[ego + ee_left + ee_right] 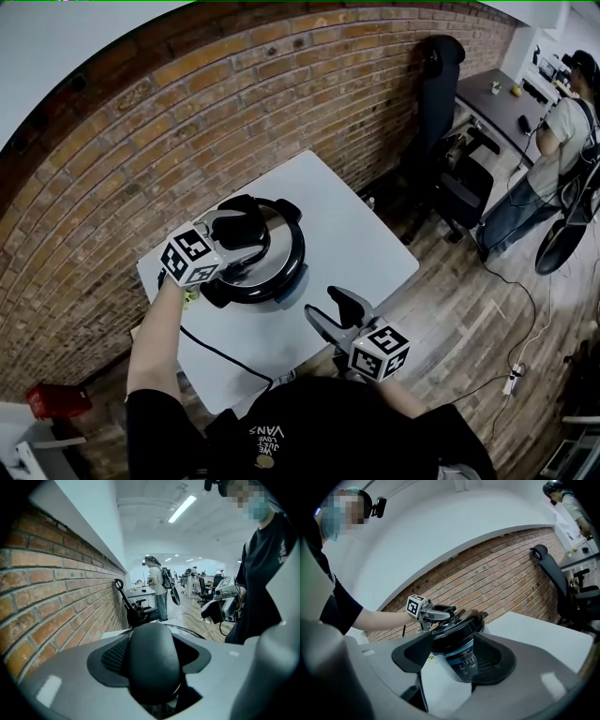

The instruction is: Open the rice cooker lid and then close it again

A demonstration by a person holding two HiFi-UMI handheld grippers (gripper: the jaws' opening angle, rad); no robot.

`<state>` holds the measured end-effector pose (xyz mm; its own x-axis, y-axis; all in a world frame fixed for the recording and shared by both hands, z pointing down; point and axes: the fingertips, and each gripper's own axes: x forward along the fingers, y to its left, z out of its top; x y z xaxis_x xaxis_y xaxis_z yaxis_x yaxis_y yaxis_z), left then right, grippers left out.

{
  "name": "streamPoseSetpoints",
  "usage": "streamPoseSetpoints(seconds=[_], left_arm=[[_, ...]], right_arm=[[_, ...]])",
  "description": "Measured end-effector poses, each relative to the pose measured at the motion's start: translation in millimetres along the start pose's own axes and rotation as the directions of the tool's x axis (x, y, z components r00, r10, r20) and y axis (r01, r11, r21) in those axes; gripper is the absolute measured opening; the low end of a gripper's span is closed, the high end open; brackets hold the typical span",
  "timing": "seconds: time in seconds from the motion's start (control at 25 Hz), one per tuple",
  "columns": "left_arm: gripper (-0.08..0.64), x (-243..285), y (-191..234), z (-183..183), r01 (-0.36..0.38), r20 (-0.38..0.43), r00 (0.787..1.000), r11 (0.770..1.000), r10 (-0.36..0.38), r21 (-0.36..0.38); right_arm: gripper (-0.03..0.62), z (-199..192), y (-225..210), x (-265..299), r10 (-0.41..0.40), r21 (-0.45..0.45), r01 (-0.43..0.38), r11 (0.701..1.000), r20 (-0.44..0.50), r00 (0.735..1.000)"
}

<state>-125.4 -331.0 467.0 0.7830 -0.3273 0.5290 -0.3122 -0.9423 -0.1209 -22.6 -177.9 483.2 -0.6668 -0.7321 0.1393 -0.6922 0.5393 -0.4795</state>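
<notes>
Likely step 1, opening: left gripper [246, 227] clamps black rounded lid handle [152, 660] of black steel-lidded rice cooker [286, 269]. Right gripper [323, 305], 5 o'clock, gapes empty. Next: lift handle.

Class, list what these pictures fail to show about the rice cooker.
Left gripper view: lid handle fills the gap; whether the jaws press it is unclear.
Right gripper view: rice cooker panel print too small to read.
Head view: left gripper covers the lid's centre.
</notes>
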Motion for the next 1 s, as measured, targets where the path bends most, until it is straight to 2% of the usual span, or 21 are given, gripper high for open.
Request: streamPoseSetpoints(seconds=[0.2, 0.36, 0.6, 0.8, 0.88, 1.0], left_arm=[[0.282, 1, 3, -2, -0.067, -0.015, 0.998, 0.996, 0.066, -0.051], [0.284, -1, 9, -3, -0.159, -0.032, 0.987, 0.981, 0.157, -0.112], [0.284, -1, 14, -3, -0.298, -0.052, 0.955, 0.938, 0.293, -0.177], [0.284, -4, 20, -6, -0.410, -0.087, 0.912, 0.882, 0.401, -0.231], [0.284, -5, 21, -6, -0.436, -0.098, 0.900, 0.866, 0.425, -0.245], [0.284, -5, 21, -7, -0.451, -0.105, 0.892, 0.855, 0.439, -0.258]], right_arm=[[0.268, 0, 1, 2, 0.027, -0.007, -0.027, 1.000, -0.020, 0.999], [0.270, 2, 2, 2, 0.057, -0.014, -0.057, 0.998, -0.035, 0.998], [0.268, 4, 2, 0, 0.107, -0.025, -0.109, 0.994, -0.066, 0.992], [0.268, 4, 0, -2, 0.150, -0.034, -0.153, 0.988, -0.095, 0.984], [0.268, 5, -1, -3, 0.167, -0.040, -0.172, 0.984, -0.107, 0.980], [0.268, 5, -3, -7, 0.192, -0.046, -0.198, 0.979, -0.123, 0.974]])
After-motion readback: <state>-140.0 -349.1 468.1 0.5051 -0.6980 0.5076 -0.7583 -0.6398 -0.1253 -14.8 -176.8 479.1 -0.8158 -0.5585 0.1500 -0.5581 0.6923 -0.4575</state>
